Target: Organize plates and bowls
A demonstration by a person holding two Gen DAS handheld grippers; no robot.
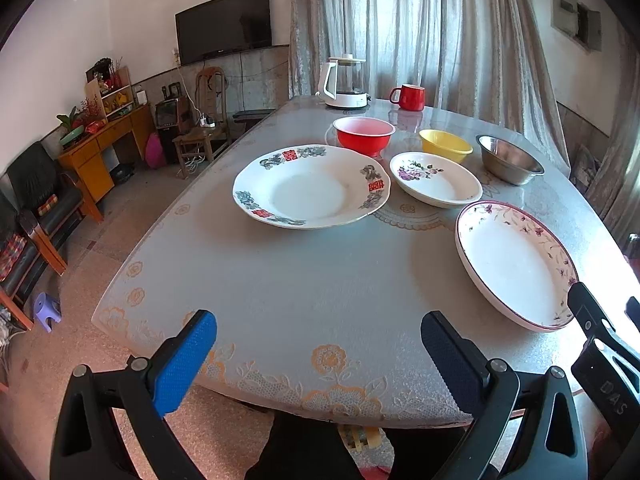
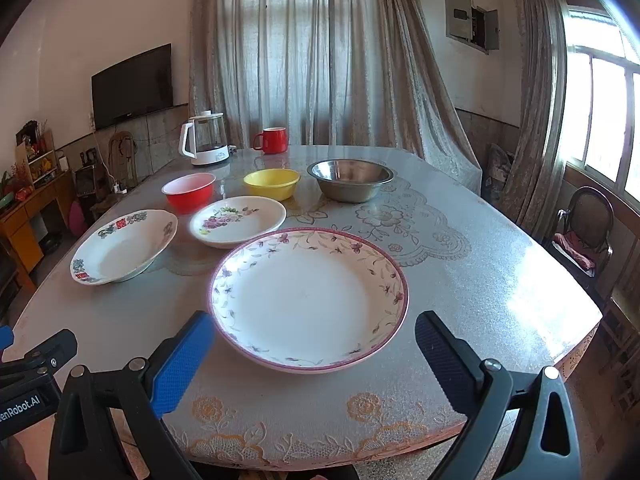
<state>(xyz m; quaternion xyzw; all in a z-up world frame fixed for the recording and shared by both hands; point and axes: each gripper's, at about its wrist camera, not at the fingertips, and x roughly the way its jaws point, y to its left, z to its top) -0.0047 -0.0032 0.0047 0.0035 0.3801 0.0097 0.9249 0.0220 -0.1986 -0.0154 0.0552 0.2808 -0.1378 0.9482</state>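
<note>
Three plates lie apart on the table: a pink-rimmed floral plate (image 2: 308,300) (image 1: 516,264) nearest, a white plate with red characters (image 1: 310,186) (image 2: 124,246) to the left, and a small purple-flower plate (image 1: 436,178) (image 2: 238,220) behind. Further back stand a red bowl (image 1: 364,134) (image 2: 190,192), a yellow bowl (image 1: 446,145) (image 2: 272,183) and a steel bowl (image 1: 510,159) (image 2: 350,179). My left gripper (image 1: 320,356) is open and empty over the table's near edge. My right gripper (image 2: 316,356) is open and empty just in front of the pink-rimmed plate.
A white kettle (image 2: 204,144) and a red mug (image 2: 272,140) stand at the table's far side by the curtain. The grey patterned table (image 2: 460,280) curves off near me. A chair (image 2: 586,232) stands to the right; chairs and a desk (image 1: 100,148) to the left.
</note>
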